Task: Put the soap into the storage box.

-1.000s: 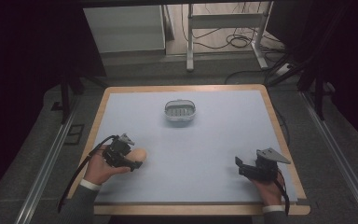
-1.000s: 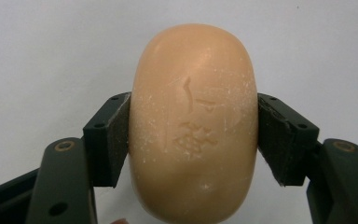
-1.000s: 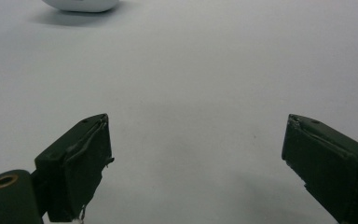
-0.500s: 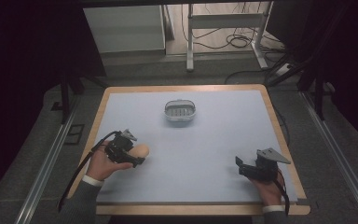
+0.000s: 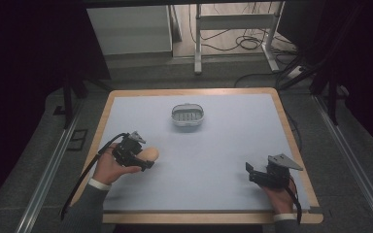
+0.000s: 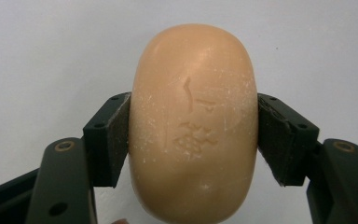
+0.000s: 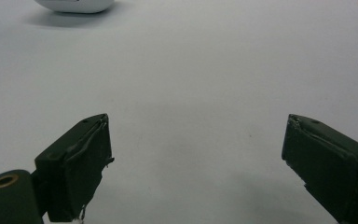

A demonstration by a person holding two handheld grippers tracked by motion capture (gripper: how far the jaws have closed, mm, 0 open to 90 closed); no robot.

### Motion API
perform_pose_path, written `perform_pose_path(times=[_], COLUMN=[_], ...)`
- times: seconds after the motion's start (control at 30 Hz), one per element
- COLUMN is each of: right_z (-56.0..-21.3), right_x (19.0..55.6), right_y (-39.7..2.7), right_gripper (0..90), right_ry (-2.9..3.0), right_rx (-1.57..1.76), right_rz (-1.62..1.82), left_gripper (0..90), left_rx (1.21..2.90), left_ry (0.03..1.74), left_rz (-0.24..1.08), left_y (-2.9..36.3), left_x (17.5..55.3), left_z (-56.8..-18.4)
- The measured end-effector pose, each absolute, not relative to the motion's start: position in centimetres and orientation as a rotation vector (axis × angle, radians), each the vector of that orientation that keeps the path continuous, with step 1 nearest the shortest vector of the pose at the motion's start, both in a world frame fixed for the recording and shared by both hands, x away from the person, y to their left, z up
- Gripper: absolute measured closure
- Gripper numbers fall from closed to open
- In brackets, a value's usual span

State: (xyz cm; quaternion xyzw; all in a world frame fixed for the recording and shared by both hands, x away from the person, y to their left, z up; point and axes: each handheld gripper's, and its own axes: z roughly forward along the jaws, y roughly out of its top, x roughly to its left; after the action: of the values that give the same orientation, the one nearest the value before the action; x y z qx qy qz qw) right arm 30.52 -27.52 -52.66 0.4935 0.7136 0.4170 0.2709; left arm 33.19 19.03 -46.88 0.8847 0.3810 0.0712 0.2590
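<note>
The soap bar [image 6: 193, 126] carries embossed characters, perhaps East Asian script, too worn to read.

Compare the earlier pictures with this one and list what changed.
The left gripper, shut on the soap bar throughout, shifted slightly up the table toward the soap dish, carrying the bar along. The right gripper stayed open and in place, and the soap dish did not move.

A peach-coloured oval soap bar [image 6: 193, 126], stamped on its face, sits clamped at its sides.
</note>
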Motion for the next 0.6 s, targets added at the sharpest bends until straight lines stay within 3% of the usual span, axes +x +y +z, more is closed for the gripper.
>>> perform_pose_path(times=[0.6], right_z=[-52.66], right_x=[30.52], right_y=[-27.47], right_gripper=[8.4], right_ry=[1.925], right_rx=[1.329], right_rz=[1.12], left_gripper=[32.4], left_rx=[2.403], left_ry=[1.038], left_rz=[0.191], left_y=[18.85], left_x=[34.01], left_z=[-46.89])
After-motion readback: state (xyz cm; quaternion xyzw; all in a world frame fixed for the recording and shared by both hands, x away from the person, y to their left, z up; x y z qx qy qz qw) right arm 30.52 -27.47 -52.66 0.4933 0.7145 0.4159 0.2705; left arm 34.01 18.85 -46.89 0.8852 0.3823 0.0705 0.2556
